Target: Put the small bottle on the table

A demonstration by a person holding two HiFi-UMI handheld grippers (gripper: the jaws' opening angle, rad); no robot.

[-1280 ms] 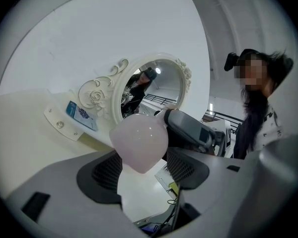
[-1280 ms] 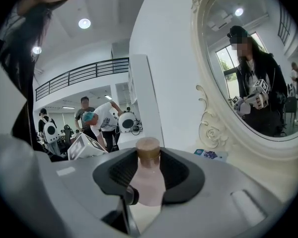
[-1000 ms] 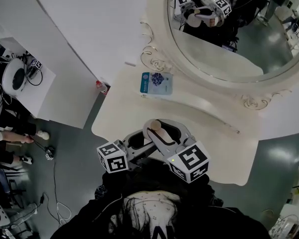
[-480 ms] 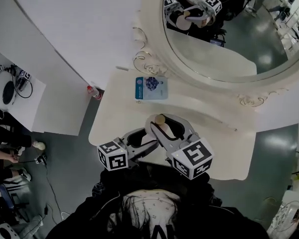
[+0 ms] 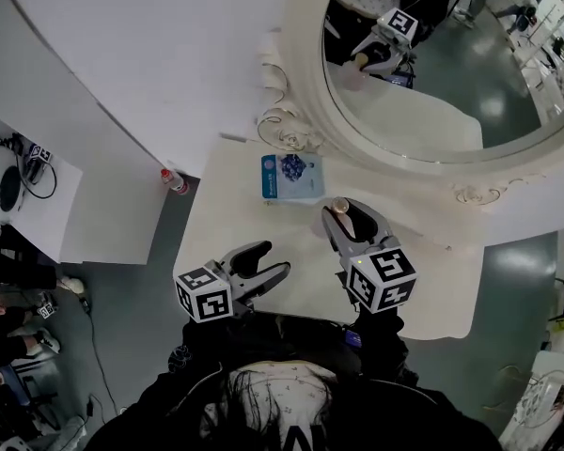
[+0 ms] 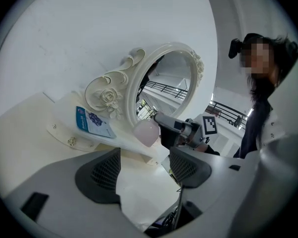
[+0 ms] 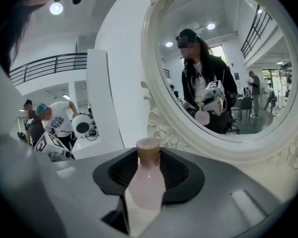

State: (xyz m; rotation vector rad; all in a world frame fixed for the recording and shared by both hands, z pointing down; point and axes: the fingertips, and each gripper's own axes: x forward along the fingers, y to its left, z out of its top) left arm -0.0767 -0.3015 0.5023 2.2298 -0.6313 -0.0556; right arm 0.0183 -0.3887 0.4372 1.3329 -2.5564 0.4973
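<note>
1. Between the jaws of the right gripper (image 7: pixel 148 170), the small bottle (image 7: pixel 146 182) is being clamped by its pale pink body, its brown cap poking out past the tips.
2. That gripper is hovering over the white table (image 5: pixel 254 224), close to the carved frame of the mirror (image 5: pixel 305 92); whether the bottle's base is touching the tabletop I cannot tell.
3. Off to its left, the left gripper (image 5: pixel 274 258) is hanging with its jaws standing apart and nothing between them.
4. Further back, a blue packet (image 5: pixel 293 178) is lying on the table at the mirror's foot.
</note>
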